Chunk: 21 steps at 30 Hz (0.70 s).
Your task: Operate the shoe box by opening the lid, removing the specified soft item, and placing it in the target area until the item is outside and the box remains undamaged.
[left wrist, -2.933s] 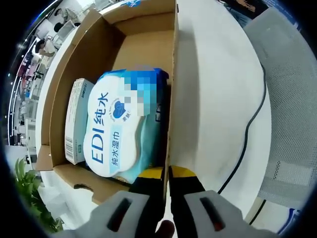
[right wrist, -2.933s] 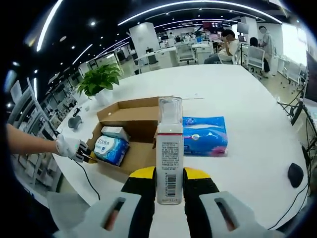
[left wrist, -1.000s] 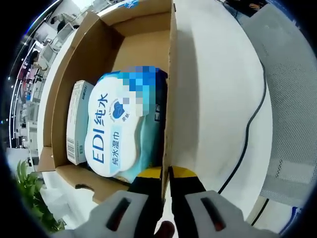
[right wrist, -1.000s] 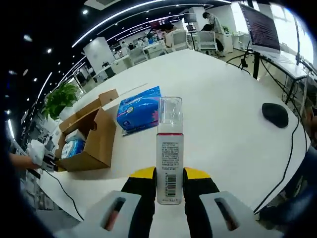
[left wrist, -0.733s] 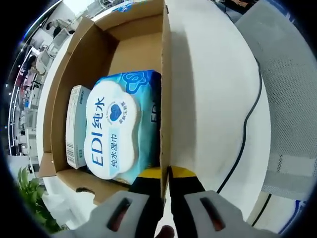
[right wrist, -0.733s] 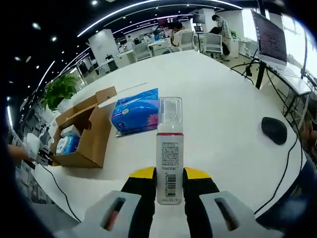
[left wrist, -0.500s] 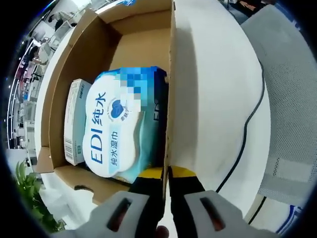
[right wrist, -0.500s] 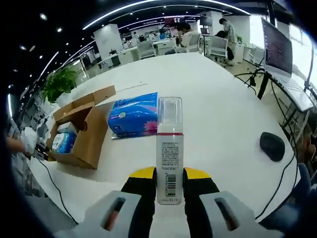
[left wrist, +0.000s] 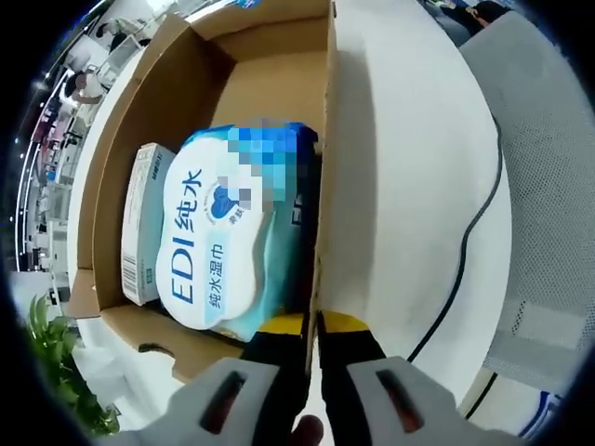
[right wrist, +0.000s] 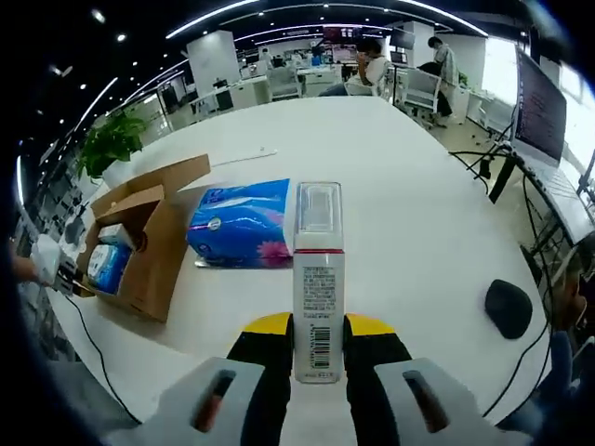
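Worktop: one white round-edged worktop carries everything; the cardboard box sits near its left edge in the right gripper view.
Room: open office behind the box, with rows of desks and chairs, strip ceiling lights, seated people far back, one green plant beyond the box.
Box: one, lid flaps open; two things inside it.
Inside the box: one blue-and-white wet wipes pack lying against the box's right wall, one slim white carton just beside it on the far side from that wall.
Outside the box: one blue soft tissue pack lies flat on the worktop just beside the box, towards the worktop's middle.
Other things: one black mouse well apart from the box; one black cable on the worktop beside the box.
Left gripper: clamped on the box's right wall, one jaw inside, one outside.
Right gripper: gripping one upright white pump bottle with a clear cap, away from the box.
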Tool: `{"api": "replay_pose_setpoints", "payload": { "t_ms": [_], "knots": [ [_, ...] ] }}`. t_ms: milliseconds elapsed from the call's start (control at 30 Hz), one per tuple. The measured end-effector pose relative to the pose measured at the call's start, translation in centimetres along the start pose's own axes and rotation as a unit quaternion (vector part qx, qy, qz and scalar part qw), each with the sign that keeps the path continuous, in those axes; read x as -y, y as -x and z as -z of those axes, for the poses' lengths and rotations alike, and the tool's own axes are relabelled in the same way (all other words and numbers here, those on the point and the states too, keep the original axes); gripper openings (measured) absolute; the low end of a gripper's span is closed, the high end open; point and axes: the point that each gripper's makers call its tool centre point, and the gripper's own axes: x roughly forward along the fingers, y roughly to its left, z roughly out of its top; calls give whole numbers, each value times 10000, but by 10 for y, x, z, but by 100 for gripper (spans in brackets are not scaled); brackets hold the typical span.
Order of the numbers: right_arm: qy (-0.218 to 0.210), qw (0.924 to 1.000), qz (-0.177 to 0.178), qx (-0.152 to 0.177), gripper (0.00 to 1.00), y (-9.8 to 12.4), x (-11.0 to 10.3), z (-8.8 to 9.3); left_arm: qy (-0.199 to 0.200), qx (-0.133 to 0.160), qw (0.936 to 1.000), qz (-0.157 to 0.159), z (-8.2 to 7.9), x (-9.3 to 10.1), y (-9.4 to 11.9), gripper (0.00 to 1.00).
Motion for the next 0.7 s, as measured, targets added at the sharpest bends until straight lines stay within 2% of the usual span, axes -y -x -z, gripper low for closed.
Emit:
{"api": "replay_pose_setpoints", "payload": {
  "t_ms": [233,367,700],
  "knots": [
    [68,9997,-122,-200,17,-14,-6,4,-41,-4,10000,-1,1,1,1,2],
    [130,9994,-133,-304,17,-21,-1,4,-39,-6,10000,3,0,1,2,2],
    [54,9994,-124,-308,17,-33,14,-13,-17,-49,10000,-50,1,-1,1,2]
  ]
}}
